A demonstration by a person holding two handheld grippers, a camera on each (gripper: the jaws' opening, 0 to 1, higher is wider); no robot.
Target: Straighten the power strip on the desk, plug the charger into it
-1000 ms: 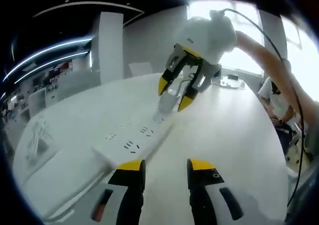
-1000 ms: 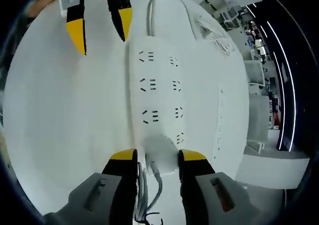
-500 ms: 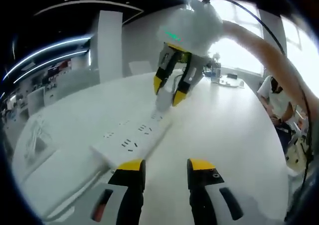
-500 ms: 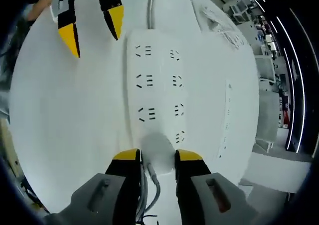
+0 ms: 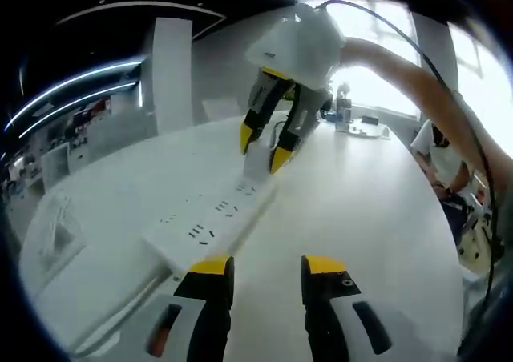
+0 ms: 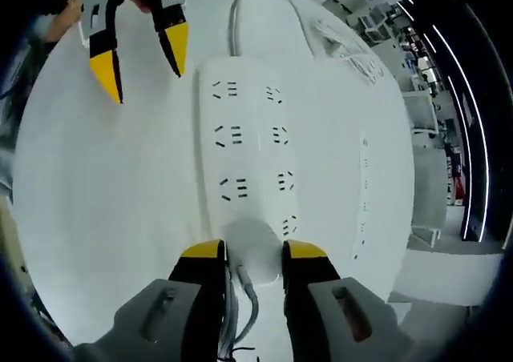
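A long white power strip [image 5: 210,222] lies on the white desk [image 5: 361,218], its sockets facing up. My right gripper [image 6: 253,250] is shut on a white charger [image 6: 252,235] that stands on the near end of the power strip [image 6: 244,150]; whether its pins are seated I cannot tell. The charger's cable [image 6: 247,294] trails back between my jaws. In the left gripper view the right gripper [image 5: 263,150] comes down from above with the charger [image 5: 255,164]. My left gripper [image 5: 267,266] is open and holds nothing, just off the strip's other end. It appears as the left gripper [image 6: 140,70] beside the strip.
The strip's own cord [image 6: 238,14] loops off its far end. A bundle of white cable [image 5: 58,224] lies at the desk's left side. A person [image 5: 442,160] sits at the desk's far right, with bottles and small items [image 5: 353,123] beyond.
My right gripper's jaws have drawn in slightly on the charger, and gripper and charger have shifted a little left in the left gripper view. My left gripper has stayed open and almost still.
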